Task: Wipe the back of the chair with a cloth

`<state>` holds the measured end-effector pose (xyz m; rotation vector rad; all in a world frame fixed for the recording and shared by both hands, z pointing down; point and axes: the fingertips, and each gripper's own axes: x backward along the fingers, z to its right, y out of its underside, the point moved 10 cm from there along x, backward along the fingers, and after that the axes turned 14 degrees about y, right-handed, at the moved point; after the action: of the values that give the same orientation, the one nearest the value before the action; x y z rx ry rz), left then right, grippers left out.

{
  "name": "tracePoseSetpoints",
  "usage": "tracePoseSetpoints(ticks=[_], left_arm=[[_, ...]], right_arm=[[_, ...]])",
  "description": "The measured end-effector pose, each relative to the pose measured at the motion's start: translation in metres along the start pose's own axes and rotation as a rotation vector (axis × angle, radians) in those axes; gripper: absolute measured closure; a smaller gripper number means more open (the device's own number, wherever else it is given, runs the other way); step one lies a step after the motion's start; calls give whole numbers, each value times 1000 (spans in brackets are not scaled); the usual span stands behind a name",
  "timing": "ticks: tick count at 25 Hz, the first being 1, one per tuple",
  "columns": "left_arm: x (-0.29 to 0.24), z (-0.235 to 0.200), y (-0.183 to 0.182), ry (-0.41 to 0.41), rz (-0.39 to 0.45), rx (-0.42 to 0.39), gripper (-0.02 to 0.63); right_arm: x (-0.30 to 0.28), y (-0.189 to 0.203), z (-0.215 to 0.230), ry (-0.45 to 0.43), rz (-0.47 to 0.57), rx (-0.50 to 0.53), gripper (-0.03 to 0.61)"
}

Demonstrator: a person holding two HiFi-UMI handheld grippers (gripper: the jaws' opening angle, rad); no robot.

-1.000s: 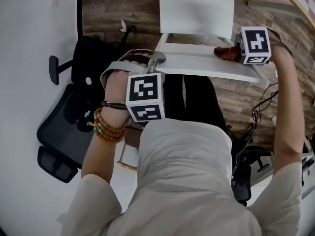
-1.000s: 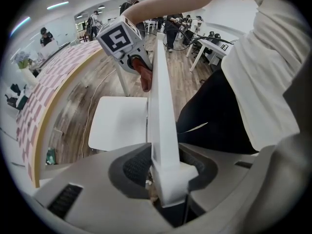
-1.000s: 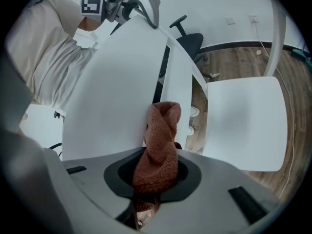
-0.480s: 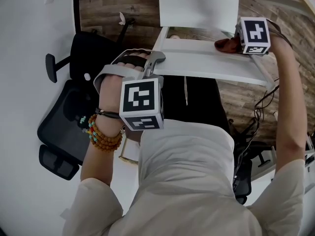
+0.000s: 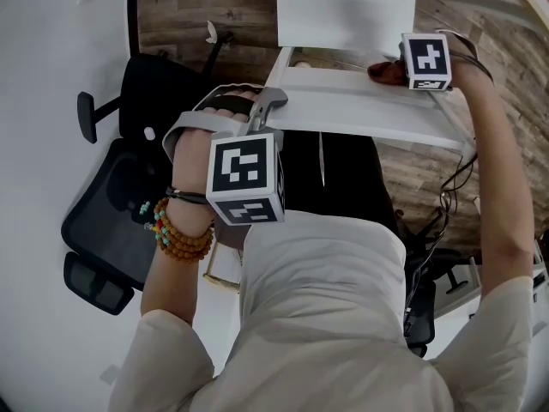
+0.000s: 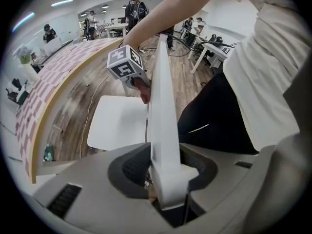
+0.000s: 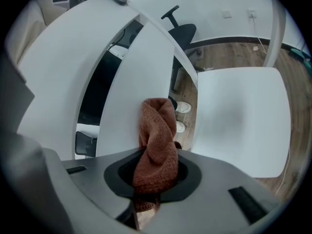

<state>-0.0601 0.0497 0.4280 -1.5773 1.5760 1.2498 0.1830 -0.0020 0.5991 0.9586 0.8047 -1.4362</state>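
Down near the camera, the person's pale shirt (image 5: 322,316) filled the low part of the head view. On the left wrist sat a string of brown beads (image 5: 178,237). Just past the beads, the left gripper (image 5: 268,110) was clamped on the left end of the chair back (image 5: 360,110). From the left gripper view, the thin white board stood right between the two jaws, and both jaws pressed on it.

The chair back was white and ran across to the right. Farther along it, near its right end, the right gripper (image 5: 393,72) pinched a red-brown cloth (image 7: 157,145). From the right gripper view, the cloth was bunched and twisted between the jaws. It stuck out in front of them, and its far end lay against the white chair back.

Past the back was the flat white seat (image 5: 343,11) of the chair. Under the chair was a brown wooden floor (image 5: 197,15), and two white shoes (image 7: 184,107) showed on it. Off to the left, a black office chair (image 5: 129,204) stood apart from the white chair.
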Motion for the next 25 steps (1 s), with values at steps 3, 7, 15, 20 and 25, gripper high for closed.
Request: tracePoseSetpoints(ticks=[3,7,15,20,25], left_arm=[[1,0,1,-25,14,14,448],[5,6,4,-77,92,77,443],[19,23,15,-177,174,155,437],[24,29,20,-244,186,178,437],[40,41,18,-266,164,194,437]], right_arm=[[11,0,-1,71,-2,-9,500],[41,5,-9,212,61,-105,500],[128,21,-50,564,351,-378,500],[192,19,-92,801,578,-503,500],[239,15,-143,936,766,-603,500]])
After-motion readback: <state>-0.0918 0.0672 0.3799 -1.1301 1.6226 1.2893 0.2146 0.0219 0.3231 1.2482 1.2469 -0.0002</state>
